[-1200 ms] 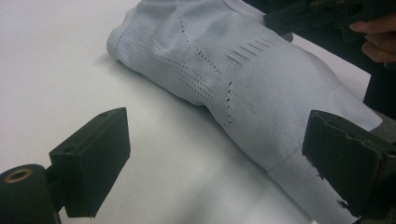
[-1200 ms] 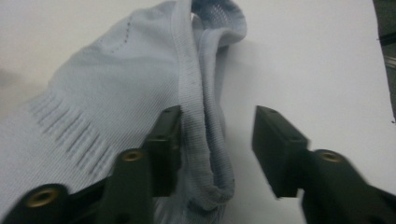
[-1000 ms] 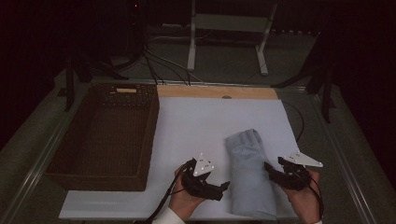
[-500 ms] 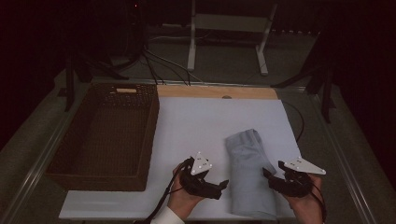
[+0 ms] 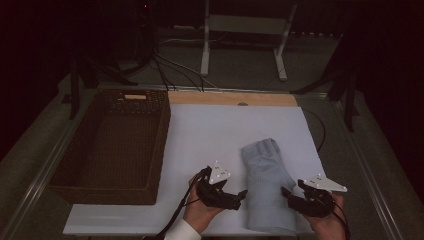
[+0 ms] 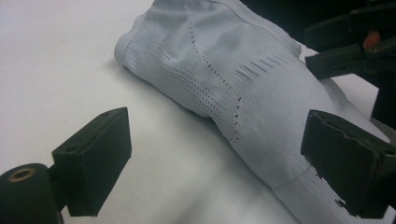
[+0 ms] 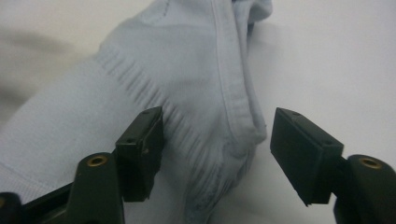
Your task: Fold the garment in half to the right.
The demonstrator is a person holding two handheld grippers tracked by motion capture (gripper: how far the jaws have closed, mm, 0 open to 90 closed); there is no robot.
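We see the white table [image 5: 210, 135] with a wicker basket [image 5: 115, 140] far left of our left gripper [image 5: 235, 196]. The folded grey garment [image 5: 265, 185] lies between both grippers. The left gripper's jaws, wide apart, have just closed slightly, with the cloth's edge between them, unpressed. The right gripper [image 5: 286, 192] stands open around a fold.

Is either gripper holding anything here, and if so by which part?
Nothing is held. The left gripper and right gripper both stand open at the folded grey garment, pads not pressing it.

The folded garment [image 5: 265, 187] lies on the sheet [image 5: 220, 135], right of the basket [image 5: 112, 145].
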